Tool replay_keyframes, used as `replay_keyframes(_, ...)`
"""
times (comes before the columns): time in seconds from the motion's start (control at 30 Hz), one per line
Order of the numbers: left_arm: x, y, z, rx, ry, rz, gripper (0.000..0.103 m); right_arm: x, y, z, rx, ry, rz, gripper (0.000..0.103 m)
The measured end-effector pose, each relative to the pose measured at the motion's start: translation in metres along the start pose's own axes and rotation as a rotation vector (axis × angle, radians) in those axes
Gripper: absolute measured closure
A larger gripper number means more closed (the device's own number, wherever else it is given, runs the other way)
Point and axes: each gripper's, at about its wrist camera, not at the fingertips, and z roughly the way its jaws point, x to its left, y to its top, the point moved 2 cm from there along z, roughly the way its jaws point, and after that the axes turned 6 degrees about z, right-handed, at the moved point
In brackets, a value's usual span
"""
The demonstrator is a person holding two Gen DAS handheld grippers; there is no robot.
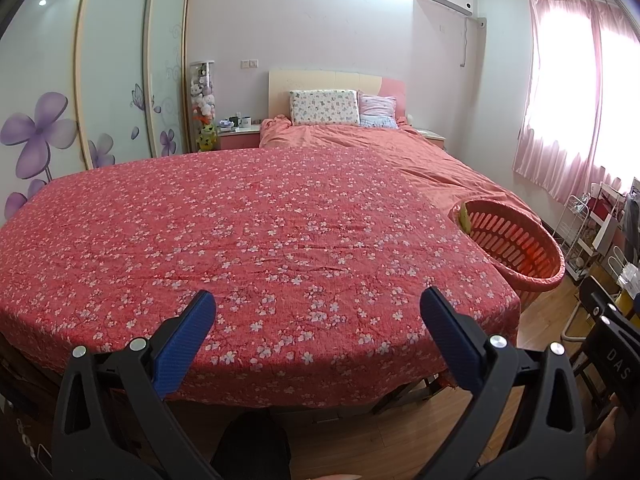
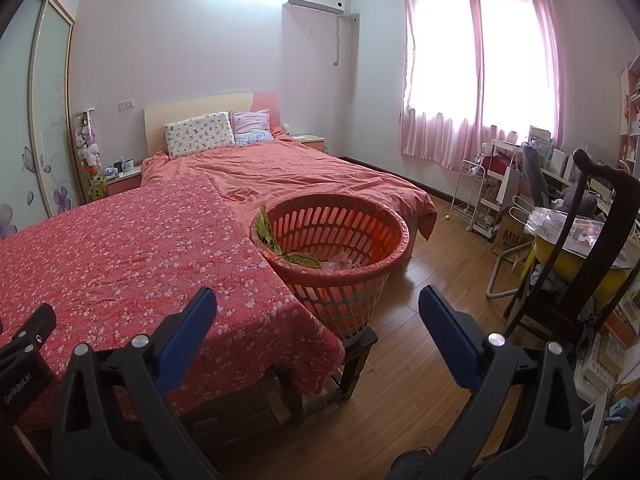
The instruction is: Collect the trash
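A red slotted basket [image 2: 340, 240] stands on a small dark stool at the right edge of the table; it also shows in the left wrist view [image 1: 516, 240]. Inside it lie green-yellow wrappers [image 2: 276, 240] and a crumpled clear plastic piece [image 2: 340, 262]. A red floral cloth [image 1: 256, 240] covers the table, with no loose trash showing on it. My left gripper [image 1: 318, 316] is open and empty above the table's near edge. My right gripper [image 2: 318, 316] is open and empty, in front of the basket.
A bed with an orange cover [image 2: 300, 176] lies behind the table. A dark wooden chair [image 2: 592, 248], a white trolley [image 2: 488, 196] and a cluttered desk stand at the right. A wardrobe with purple flowers [image 1: 80, 100] is at the left. Wood floor [image 2: 432, 280] runs between.
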Motion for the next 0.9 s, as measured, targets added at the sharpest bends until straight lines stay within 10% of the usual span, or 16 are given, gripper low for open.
replay_keyframes(0.9, 0.0006, -0.0044, 0.0012, 0.01, 0.003, 0.0, 0.002, -0.0005, 0.0006, 0.0002, 0.001, -0.001, 0.001, 0.004)
